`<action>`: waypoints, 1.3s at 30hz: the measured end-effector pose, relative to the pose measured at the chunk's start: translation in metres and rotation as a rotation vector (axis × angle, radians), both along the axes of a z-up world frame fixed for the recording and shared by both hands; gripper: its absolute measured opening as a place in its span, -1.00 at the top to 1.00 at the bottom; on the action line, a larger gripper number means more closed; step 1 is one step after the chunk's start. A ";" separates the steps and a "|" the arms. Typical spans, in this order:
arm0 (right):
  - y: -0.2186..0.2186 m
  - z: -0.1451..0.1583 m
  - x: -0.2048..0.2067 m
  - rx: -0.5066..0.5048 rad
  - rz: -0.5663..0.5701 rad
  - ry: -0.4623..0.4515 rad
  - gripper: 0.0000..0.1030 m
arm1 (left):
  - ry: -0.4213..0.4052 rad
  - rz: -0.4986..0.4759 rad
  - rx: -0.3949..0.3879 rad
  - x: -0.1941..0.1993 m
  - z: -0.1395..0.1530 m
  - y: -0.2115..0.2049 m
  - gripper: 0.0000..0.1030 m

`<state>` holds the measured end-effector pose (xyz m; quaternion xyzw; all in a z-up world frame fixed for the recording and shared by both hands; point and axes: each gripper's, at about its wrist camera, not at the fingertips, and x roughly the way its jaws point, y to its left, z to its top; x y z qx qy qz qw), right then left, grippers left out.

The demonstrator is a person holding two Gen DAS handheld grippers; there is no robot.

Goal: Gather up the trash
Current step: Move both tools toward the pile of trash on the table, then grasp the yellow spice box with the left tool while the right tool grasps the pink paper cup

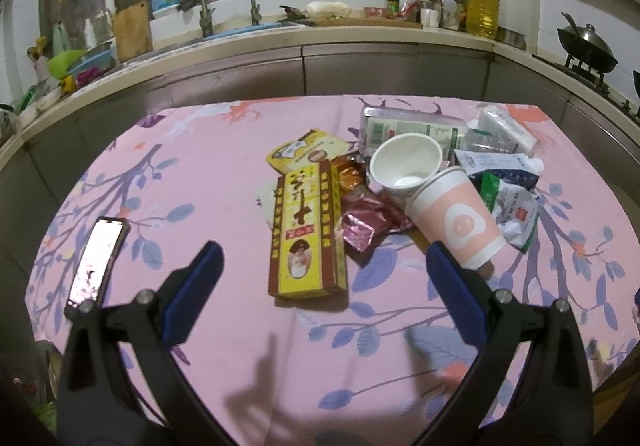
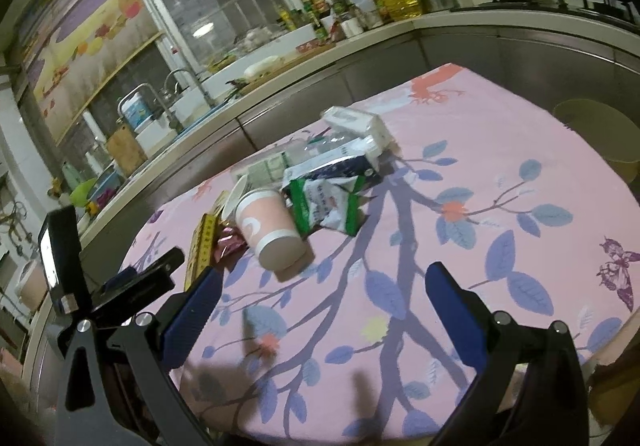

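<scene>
**Print on the trash: little of it legible**

The long yellow box (image 1: pixel 306 234) lying on the worktop carries large dark Chinese characters down its face; the clearest is "十", above a small round portrait, and the rest is too blurred to read. The pink paper cup (image 1: pixel 456 217) bears only a white egg-shaped emblem, no words. A small red square logo sits on the crumpled green-and-white wrapper (image 1: pixel 516 209), its lettering too small to tell. Print on the other packets cannot be made out.

Pink-clothed table (image 1: pixel 224 326) bears trash pile (image 1: pixel 384 189) and phone (image 1: pixel 98 260).
</scene>
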<state>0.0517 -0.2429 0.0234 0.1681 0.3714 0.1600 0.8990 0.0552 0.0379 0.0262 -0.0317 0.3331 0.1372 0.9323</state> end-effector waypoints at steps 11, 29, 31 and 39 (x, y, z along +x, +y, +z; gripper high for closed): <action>0.012 0.005 0.003 -0.054 0.049 -0.049 -0.64 | 0.026 0.051 0.003 0.001 -0.012 0.022 -0.89; 0.018 -0.007 0.007 -0.083 0.067 -0.023 -0.34 | 0.053 0.068 -0.014 -0.002 -0.027 0.033 -0.89; 0.016 -0.008 0.008 -0.080 0.060 -0.016 -0.34 | 0.049 0.061 -0.005 -0.003 -0.026 0.031 -0.89; 0.017 -0.009 0.010 -0.091 0.054 -0.024 -0.35 | 0.022 0.019 -0.029 -0.010 -0.016 0.024 -0.80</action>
